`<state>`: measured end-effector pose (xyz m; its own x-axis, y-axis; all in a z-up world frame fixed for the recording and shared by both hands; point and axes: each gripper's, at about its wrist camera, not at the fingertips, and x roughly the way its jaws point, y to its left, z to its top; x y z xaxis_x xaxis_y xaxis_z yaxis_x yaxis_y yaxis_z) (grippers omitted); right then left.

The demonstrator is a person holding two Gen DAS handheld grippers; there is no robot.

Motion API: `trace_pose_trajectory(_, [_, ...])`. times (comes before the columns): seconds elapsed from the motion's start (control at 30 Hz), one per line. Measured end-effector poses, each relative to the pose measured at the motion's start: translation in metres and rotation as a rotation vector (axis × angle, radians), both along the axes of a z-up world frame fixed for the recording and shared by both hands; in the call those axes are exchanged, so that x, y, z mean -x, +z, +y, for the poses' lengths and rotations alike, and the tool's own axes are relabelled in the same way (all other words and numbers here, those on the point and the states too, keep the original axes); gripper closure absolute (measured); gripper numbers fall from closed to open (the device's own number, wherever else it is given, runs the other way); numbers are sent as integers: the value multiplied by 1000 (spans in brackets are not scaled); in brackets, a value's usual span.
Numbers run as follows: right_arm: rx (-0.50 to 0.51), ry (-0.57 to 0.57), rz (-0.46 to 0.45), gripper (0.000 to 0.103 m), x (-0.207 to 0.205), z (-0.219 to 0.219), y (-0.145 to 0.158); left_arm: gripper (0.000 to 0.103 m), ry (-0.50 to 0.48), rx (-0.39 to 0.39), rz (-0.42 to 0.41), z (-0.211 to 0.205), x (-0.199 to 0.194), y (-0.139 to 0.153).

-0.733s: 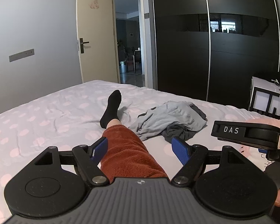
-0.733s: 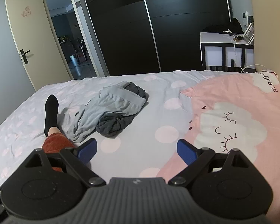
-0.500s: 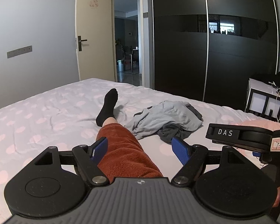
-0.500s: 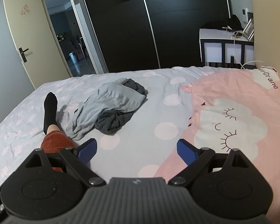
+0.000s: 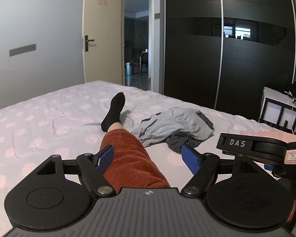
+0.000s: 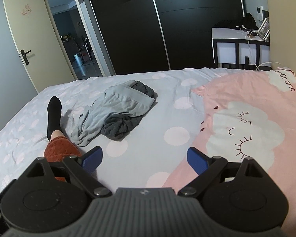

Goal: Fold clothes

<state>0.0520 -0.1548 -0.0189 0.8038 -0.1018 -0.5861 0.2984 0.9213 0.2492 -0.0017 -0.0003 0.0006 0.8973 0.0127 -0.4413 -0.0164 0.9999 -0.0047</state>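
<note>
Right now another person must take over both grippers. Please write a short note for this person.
Left gripper: open, holding nothing, above the person's leg in rust trousers.
Right gripper: open, holding nothing, above the bed sheet.
Clothes: a light grey garment lies crumpled over a dark grey garment in one heap on the bed, between the leg and the pink pillow.
Done: nothing folded yet.
Left: take the garments apart, spread each one flat, fold it.
</note>
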Motion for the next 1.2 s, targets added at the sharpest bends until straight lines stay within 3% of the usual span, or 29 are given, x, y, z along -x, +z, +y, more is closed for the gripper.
trace_pose_trajectory(1.2, [-28,50,32,9,0,3,-4,17,-12,-6,5,1,3,-4])
